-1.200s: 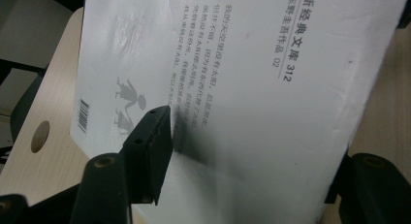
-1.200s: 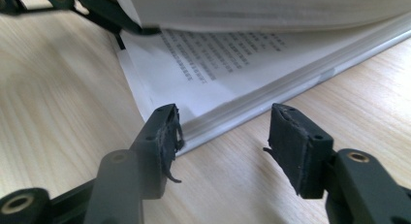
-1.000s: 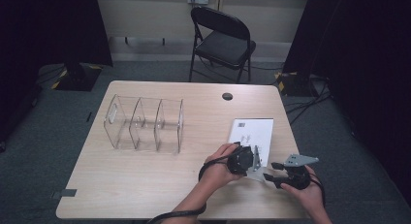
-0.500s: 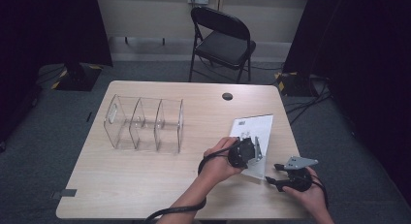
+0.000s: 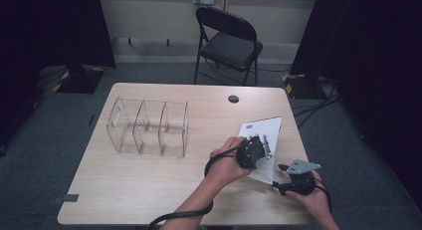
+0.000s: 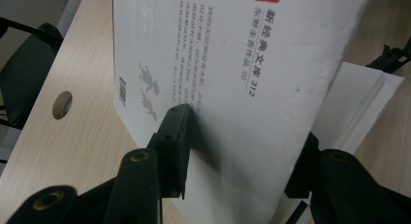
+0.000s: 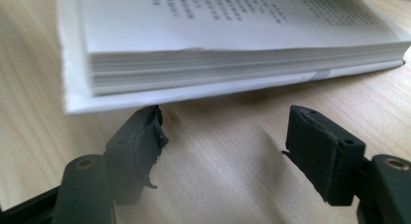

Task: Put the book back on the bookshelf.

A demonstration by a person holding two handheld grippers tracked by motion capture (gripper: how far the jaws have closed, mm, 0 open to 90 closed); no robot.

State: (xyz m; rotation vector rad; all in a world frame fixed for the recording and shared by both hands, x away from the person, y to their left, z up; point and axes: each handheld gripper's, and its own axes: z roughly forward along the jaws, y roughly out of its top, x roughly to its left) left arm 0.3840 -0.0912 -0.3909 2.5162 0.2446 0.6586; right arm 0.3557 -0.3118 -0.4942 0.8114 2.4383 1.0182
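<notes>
**Left gripper clamped on book cover, right gripper open at book edge**

Left gripper (image 5: 260, 149): jaws closed on the white paperback cover (image 6: 232, 88), one pad on top of the printed face, the other under its edge. Cover lifted and tilted up off the page block; barcode, red stamp and vertical print visible on it in the left gripper view. Jaws have just been closing, cover between them.

Right gripper (image 7: 223, 132): jaws apart, nothing between the pads, bare wood under them. Have just been opening. Left pad tip just below the near corner of the bottom cover; contact cannot be told. Sits low at the near right table edge in the high view, just right of the book, grey three-cornered plate (image 5: 302, 167) on top.

White paperback book (image 5: 263, 140): near right part of the light wooden table (image 5: 149, 185), page block (image 7: 232, 64) flat on the wood, top page of print exposed.

Further out: clear acrylic three-compartment organiser (image 5: 149, 125) left of centre, well apart from book. Round cable hole (image 5: 233, 98) at far edge. Black folding chair (image 5: 229, 41) behind table.
</notes>
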